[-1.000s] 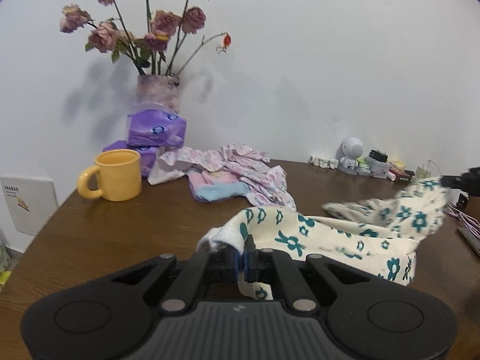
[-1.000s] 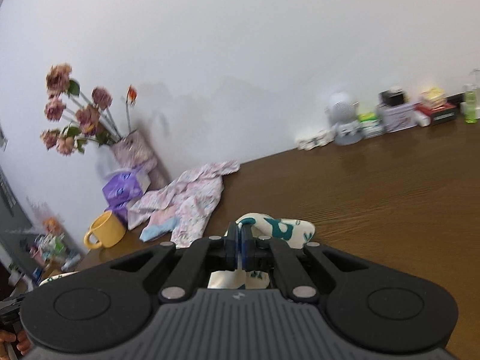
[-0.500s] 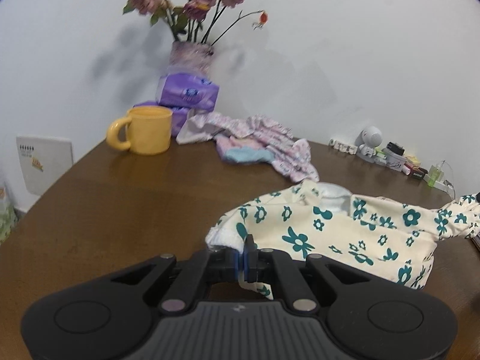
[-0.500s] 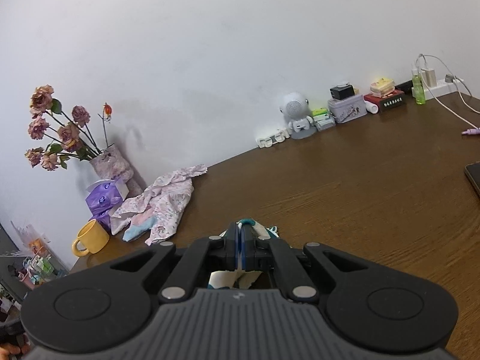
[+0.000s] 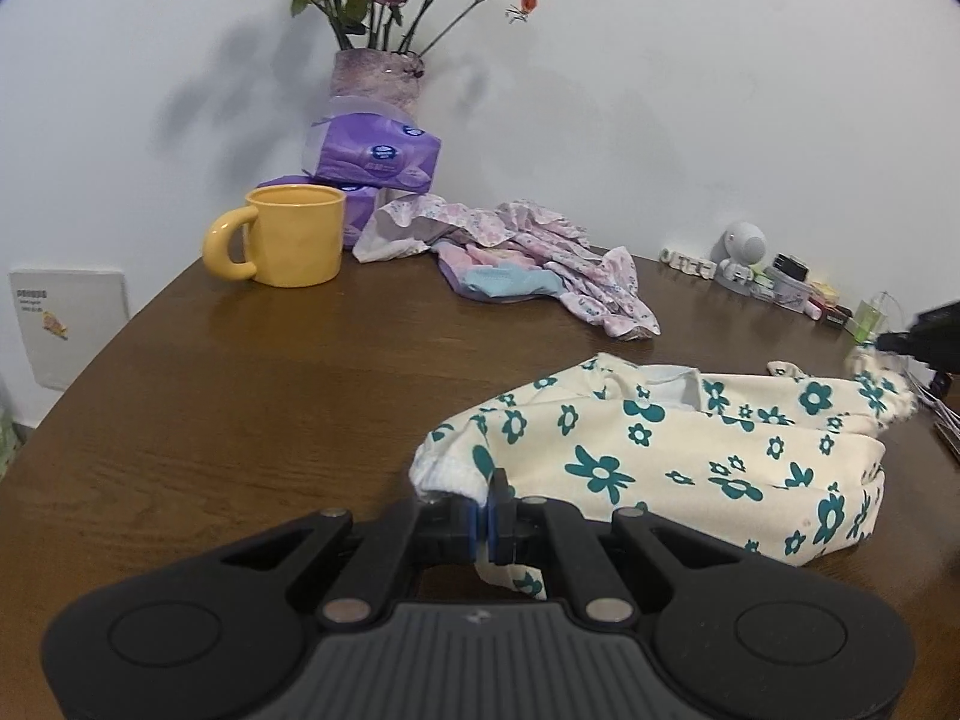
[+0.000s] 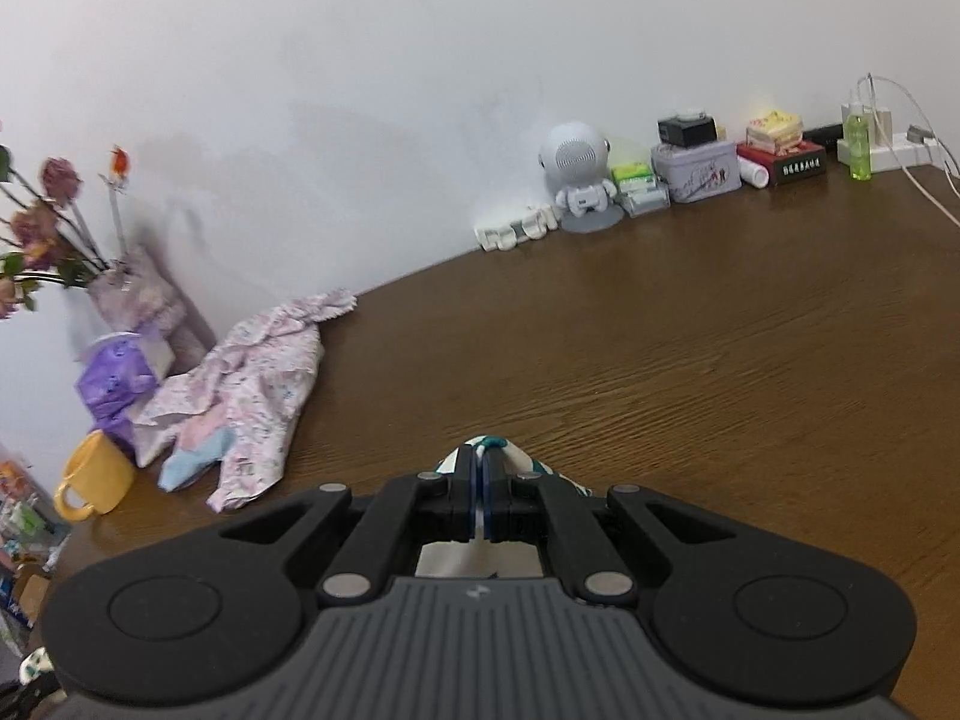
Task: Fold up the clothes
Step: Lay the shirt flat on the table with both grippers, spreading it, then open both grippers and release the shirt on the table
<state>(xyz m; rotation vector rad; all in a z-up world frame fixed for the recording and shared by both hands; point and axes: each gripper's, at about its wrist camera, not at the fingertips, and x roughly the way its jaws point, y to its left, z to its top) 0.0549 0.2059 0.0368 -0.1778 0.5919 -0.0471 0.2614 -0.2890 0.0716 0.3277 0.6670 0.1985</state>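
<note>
Inventory by count.

Garments: two. One cream garment with teal flowers [image 5: 690,450], at 3 o'clock on the worktop [image 5: 270,396]; one pink floral garment [image 5: 540,252], at 12 o'clock.

Mugs: one yellow mug [image 5: 294,235], at 11 o'clock.

Tissue packs: two purple tissue packs [image 5: 375,155], stacked behind the mug.

Vases: one vase [image 5: 377,77] of dried roses, above the packs; the number of blooms cannot be told, as some are cut off by the frame.

Figurines: one white robot figurine [image 6: 579,171], at 1 o'clock by the wall.

Tins: one lilac tin [image 6: 696,171].

Bottles: one green bottle [image 6: 857,141], at 2 o'clock.
</note>
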